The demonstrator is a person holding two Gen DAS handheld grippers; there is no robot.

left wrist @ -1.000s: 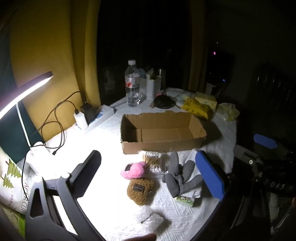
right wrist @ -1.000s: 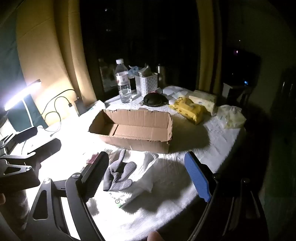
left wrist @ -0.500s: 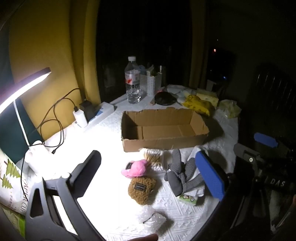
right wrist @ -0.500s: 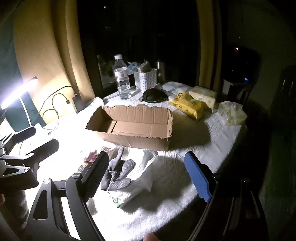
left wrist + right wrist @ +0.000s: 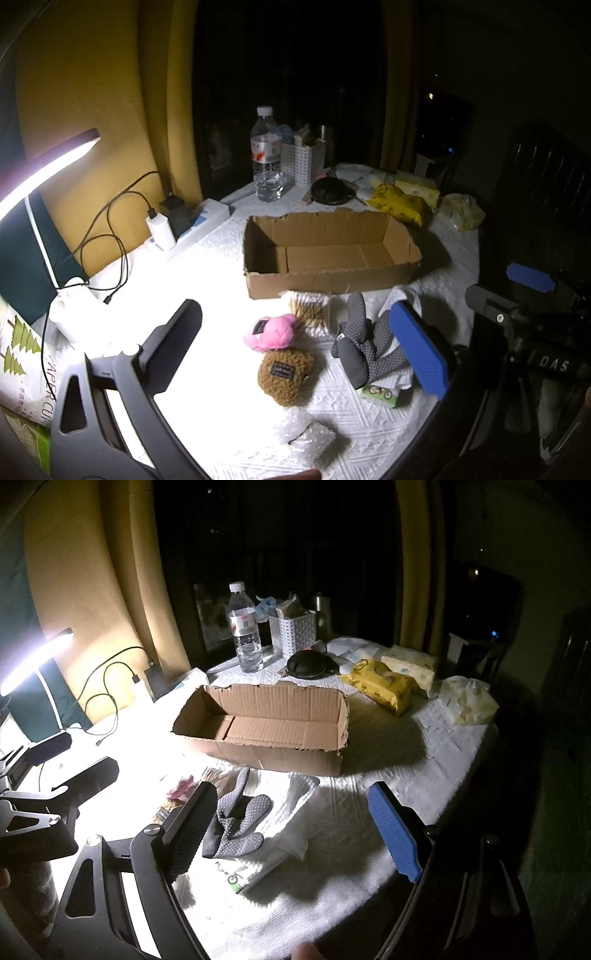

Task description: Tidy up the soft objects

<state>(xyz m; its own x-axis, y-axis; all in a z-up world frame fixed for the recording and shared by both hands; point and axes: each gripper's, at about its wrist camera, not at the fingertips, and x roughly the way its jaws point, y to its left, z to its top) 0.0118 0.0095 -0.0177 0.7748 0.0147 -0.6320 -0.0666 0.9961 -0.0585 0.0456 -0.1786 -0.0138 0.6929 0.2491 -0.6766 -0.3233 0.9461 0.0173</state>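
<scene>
Left view only: a pink plush and a brown plush lie clear on the white tablecloth, a bubble-wrap scrap nearer the camera.
Right view only: the pink plush is a washed-out smear, but the white cloth under the grey glove shows plainly, and the yellow packet beyond the box.
Both views: the cardboard box stands open and bare inside; a water bottle stands behind it.
Left gripper: jaws wide, nothing between the pads; both plush toys lie below, in the gap between the fingers.
Right gripper: jaws wide, holding nothing; the grey glove lies just beside its black finger, well clear of the blue one.
Box to grippers: beyond both, apart from the toys.
</scene>
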